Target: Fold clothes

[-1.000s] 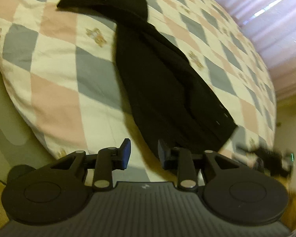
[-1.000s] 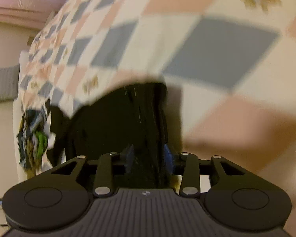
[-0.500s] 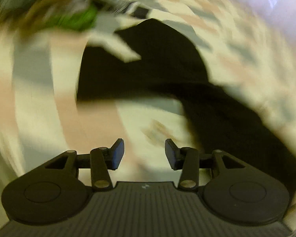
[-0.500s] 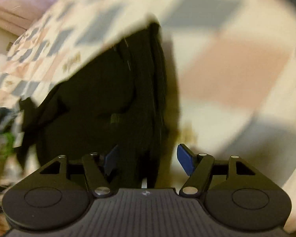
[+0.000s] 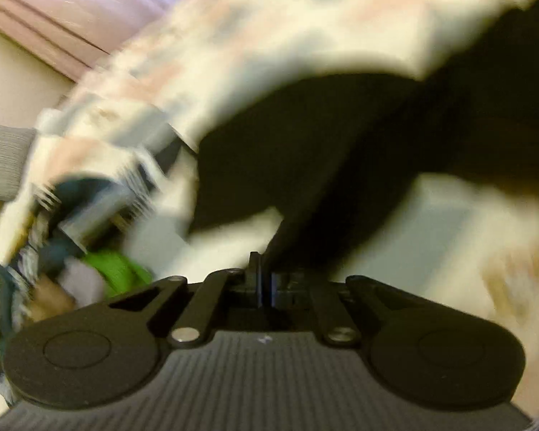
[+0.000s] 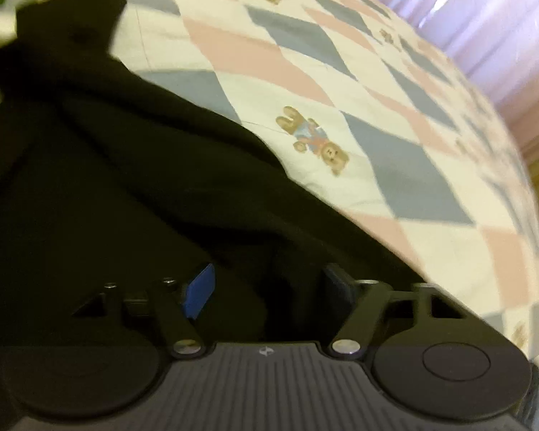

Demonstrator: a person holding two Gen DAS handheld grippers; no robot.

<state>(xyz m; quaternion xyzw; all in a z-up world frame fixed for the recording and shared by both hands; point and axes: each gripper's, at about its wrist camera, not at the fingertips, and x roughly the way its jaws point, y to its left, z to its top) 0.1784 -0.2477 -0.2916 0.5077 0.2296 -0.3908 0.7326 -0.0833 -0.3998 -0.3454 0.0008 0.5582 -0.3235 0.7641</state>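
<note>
**Black garment taken at two spots on the bed**

Left gripper [image 5: 266, 283] fingers clenched, seemingly pinching an edge of the black garment [image 5: 305, 165], likely to lift a fold. Right gripper [image 6: 267, 287] fingers closing around bunched cloth, not yet pressing. Quilt [image 6: 341, 82] sharp in right view; clothes pile [image 5: 90, 251] shown clearly only in left.

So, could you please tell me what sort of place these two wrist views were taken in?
Most likely a bedroom. A bed is covered by a checked quilt printed with teddy bears, a black garment lies on it, and pale curtains hang behind.
</note>
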